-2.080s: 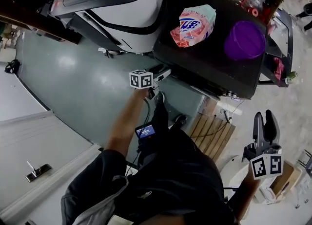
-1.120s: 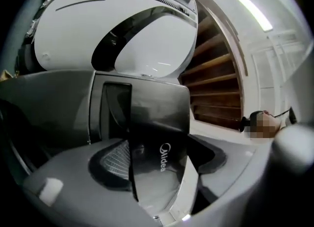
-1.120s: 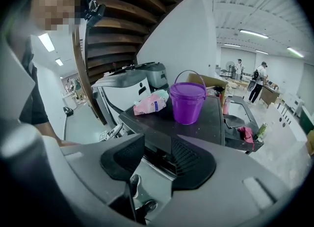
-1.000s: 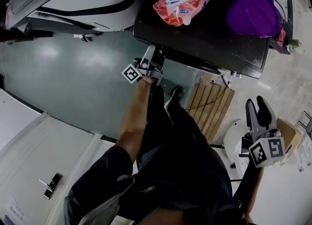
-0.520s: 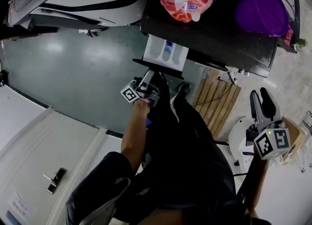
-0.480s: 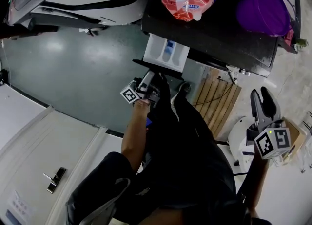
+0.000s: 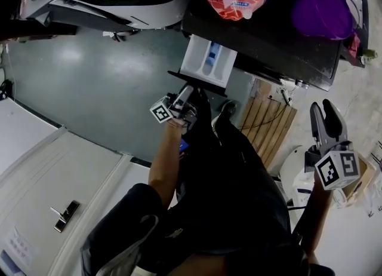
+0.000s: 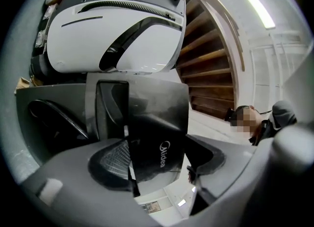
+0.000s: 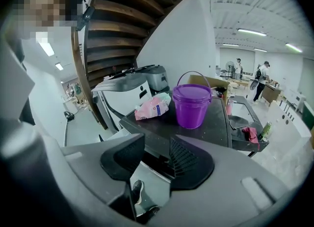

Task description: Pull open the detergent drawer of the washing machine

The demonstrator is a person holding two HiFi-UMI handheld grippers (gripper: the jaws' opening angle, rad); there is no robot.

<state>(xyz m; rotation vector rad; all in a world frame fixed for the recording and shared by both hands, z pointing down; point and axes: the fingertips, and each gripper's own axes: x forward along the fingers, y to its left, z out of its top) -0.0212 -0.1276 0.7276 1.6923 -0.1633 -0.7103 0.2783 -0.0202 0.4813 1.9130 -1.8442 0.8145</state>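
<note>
The drawer (image 7: 209, 60) stands pulled out of the front of the washer (image 7: 268, 42). Its long axis runs straight out from the washer toward the person. The white compartments face up, and the dark front panel is the end nearest the left gripper (image 7: 186, 95).

In the left gripper view, that panel (image 8: 157, 123) stands upright between the two fingers (image 8: 113, 159), which are apart and opening. It fills most of the gap. It seems to sit just beyond the fingertips rather than pinched, though the view is too close to be sure.

The right gripper (image 7: 323, 110) is held well off to the right of the drawer, with its fingers (image 9: 191, 162) apart and nothing between them. Beyond its fingertips, on the washer top, a purple bucket (image 9: 191, 98) stands to the right of a pink bag (image 9: 153, 107).
</note>
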